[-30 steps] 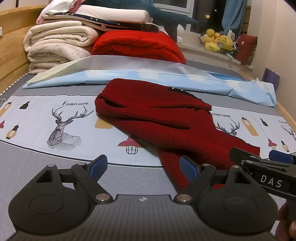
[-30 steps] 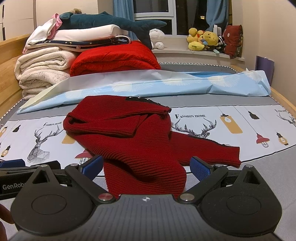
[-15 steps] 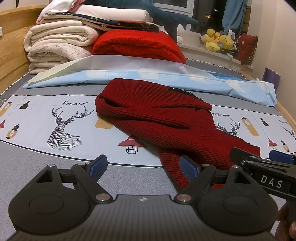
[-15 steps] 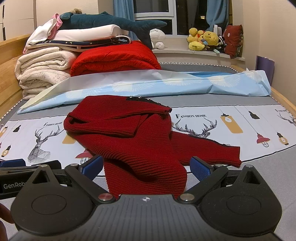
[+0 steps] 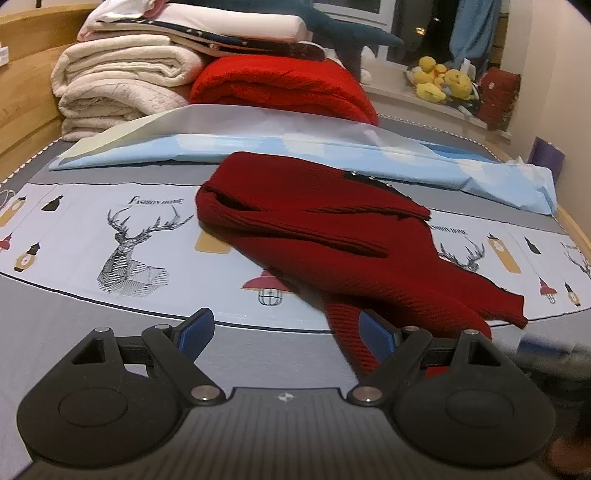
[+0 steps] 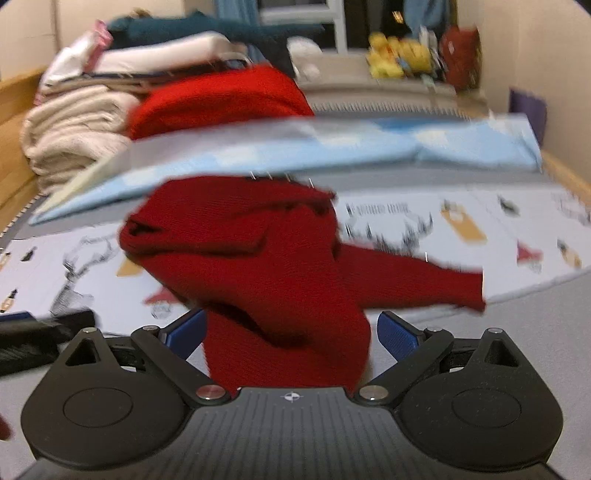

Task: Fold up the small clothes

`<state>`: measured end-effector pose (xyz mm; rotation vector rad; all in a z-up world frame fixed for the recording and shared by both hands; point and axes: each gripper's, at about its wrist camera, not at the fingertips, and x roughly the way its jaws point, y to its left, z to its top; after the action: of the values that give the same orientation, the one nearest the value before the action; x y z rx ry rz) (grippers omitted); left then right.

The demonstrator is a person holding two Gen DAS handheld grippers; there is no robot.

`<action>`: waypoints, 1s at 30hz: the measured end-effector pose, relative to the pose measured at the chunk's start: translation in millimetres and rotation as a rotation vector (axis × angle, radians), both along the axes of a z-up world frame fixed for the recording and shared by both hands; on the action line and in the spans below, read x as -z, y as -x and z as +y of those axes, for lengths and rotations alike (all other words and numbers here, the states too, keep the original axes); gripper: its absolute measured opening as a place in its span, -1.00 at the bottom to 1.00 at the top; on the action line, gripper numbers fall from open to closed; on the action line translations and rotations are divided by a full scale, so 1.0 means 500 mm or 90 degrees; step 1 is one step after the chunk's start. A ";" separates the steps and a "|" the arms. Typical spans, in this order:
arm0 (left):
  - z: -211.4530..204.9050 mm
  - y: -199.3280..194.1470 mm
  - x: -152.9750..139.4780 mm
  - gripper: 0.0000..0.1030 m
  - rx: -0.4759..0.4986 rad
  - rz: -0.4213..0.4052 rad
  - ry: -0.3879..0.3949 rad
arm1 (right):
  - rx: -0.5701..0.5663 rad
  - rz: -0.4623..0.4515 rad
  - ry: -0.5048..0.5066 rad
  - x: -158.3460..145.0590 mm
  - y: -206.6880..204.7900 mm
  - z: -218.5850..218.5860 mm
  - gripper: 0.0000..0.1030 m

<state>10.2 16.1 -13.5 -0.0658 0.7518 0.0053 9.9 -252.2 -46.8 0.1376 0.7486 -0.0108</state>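
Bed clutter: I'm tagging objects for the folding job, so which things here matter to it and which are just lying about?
In the job:
red sweater
left tool, open
right tool, open

Lying about:
folded blankets
red quilt
blue sheet
plush shark
yellow toys

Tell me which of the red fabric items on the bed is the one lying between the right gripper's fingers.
The dark red ribbed sweater, crumpled on the deer-print sheet, its near end between the open right gripper fingers. The brighter red blanket sits folded far behind, beside the cream blankets.
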 end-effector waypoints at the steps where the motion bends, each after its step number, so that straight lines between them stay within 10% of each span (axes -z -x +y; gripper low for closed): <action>1: 0.005 -0.004 -0.001 0.73 -0.004 0.000 0.001 | 0.008 0.029 -0.003 0.022 -0.010 -0.005 0.89; 9: 0.059 -0.029 -0.018 0.73 -0.048 -0.003 0.013 | 0.051 0.172 -0.034 0.181 -0.065 -0.017 0.65; 12: 0.075 -0.041 -0.018 0.73 -0.063 0.000 0.014 | 0.059 0.162 -0.070 0.191 -0.082 -0.024 0.16; 15: 0.085 -0.053 -0.018 0.73 -0.073 0.001 0.013 | 0.055 0.142 -0.064 0.185 -0.098 -0.035 -0.89; 30: 0.075 -0.089 0.015 0.73 -0.082 0.022 0.027 | 0.186 -0.038 0.035 0.046 -0.133 -0.367 -0.98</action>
<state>54.8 53.6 -21.1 -0.1545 0.7811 0.1130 76.2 -435.5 -69.7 0.1923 0.6633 -0.3035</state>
